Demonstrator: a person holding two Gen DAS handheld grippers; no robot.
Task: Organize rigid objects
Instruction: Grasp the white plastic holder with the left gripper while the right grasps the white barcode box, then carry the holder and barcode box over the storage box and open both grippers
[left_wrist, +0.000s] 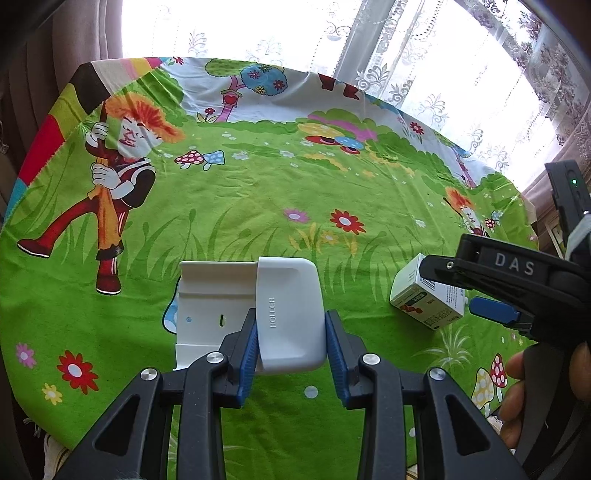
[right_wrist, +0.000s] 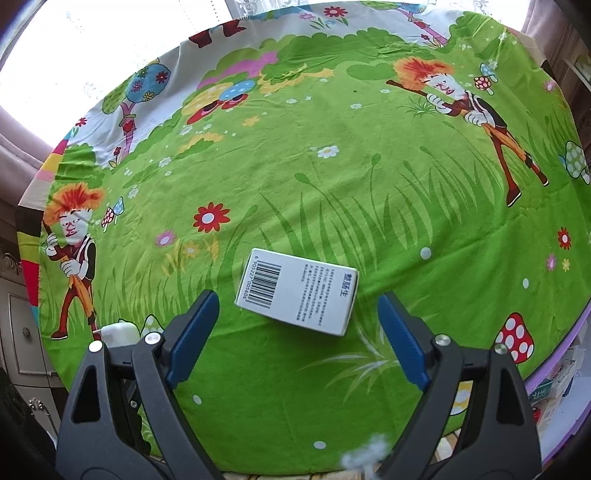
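On the bench with the bright green cartoon cloth (left_wrist: 258, 192), my left tongs (left_wrist: 290, 332) are pinching the white plastic holder with rounded corners (left_wrist: 288, 314); both blue pads press its sides, and its far end sits on the flat white plastic tray (left_wrist: 207, 306) next to it. My right tongs (right_wrist: 295, 332) are spread wide with nothing between them; the small white cardboard box with a barcode (right_wrist: 297, 291) lies flat on the cloth just ahead of them, a bit crooked.

I think a few things could go wrong from here; the holder is smooth and I only have it by its near end, so it could slip or swing if I tip it; it could also bump the tray and push it away. The box lies at a slant to my right pads; if I close on it like that, it may twist or skid on the cloth; a hard squeeze could dent it. My two tongs are near each other too, so they might knock together.
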